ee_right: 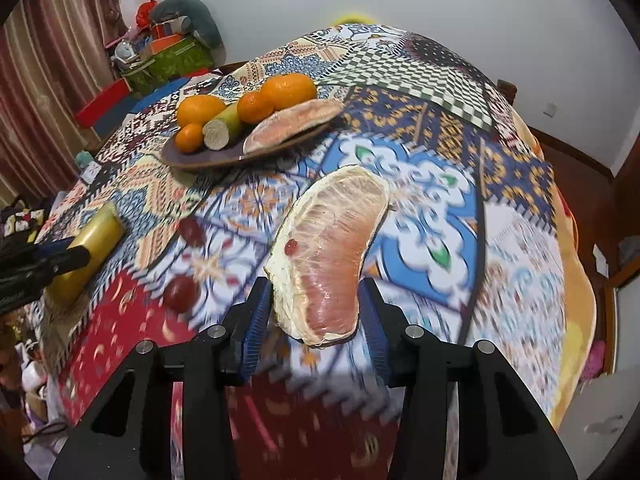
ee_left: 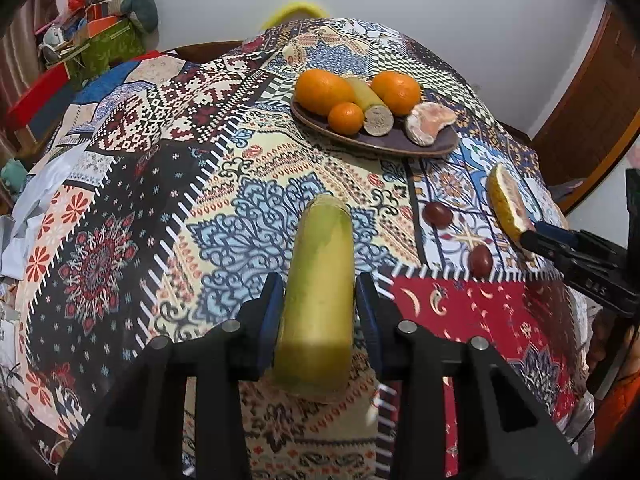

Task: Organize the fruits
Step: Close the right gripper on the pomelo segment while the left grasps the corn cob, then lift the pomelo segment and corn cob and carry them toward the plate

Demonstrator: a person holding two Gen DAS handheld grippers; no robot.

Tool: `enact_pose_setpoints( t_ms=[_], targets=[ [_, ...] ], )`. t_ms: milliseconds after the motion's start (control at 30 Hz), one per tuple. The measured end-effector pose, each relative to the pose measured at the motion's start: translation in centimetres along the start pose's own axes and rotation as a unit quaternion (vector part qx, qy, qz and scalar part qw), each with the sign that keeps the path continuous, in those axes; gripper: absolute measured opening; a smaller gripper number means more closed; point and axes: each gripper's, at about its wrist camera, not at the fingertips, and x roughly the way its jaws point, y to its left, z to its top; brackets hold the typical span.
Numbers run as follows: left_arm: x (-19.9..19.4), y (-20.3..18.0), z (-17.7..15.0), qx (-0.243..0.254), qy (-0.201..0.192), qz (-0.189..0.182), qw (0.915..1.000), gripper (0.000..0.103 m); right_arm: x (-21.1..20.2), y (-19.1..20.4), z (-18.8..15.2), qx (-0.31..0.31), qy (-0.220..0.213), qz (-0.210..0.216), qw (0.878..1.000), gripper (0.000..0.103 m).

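The left gripper has its blue-padded fingers pinching a pale green-yellow sugarcane piece, which runs from between the pads toward twelve o'clock above the patchwork-patterned worktop. The right gripper has its fingers pinching a peeled pomelo segment, pink flesh up, with a small red spot on its surface; the segment curves away toward one o'clock. In the left wrist view the same segment shows at three o'clock, held edge-on by the other gripper's black tip. On the cloth between the two held pieces lie two dark red jujubes, apart from each other, near the red patch of the cloth. A dark oval plate sits at twelve to one o'clock in the left wrist view, well beyond the held sugarcane. It carries two large oranges, smaller mandarins, a second cut sugarcane length and another pomelo segment at its right end. At ten o'clock, off the worktop, stands a green box heaped with cushions and oddments. The right wrist view is blurred across the near cloth.
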Motion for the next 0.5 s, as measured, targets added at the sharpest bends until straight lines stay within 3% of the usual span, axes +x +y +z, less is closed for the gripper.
enact_pose_setpoints(
  t_ms=[233, 367, 500],
  targets=[
    [0.2, -0.7, 0.2, 0.022, 0.007, 0.011, 0.9997, 0.037, -0.9, -0.3, -1.0, 0.005, 0.012, 0.006, 1.0, 0.047],
    [0.7, -0.7, 0.5, 0.027, 0.009, 0.013, 0.9995, 0.037, -0.9, -0.4, -0.2, 0.017, -0.005, -0.003, 1.0, 0.072],
    [1.4, -0.7, 0.8, 0.027, 0.013, 0.014, 0.9994, 0.037, 0.4, -0.8, 0.7, 0.028, -0.007, -0.013, 0.999, 0.073]
  ],
)
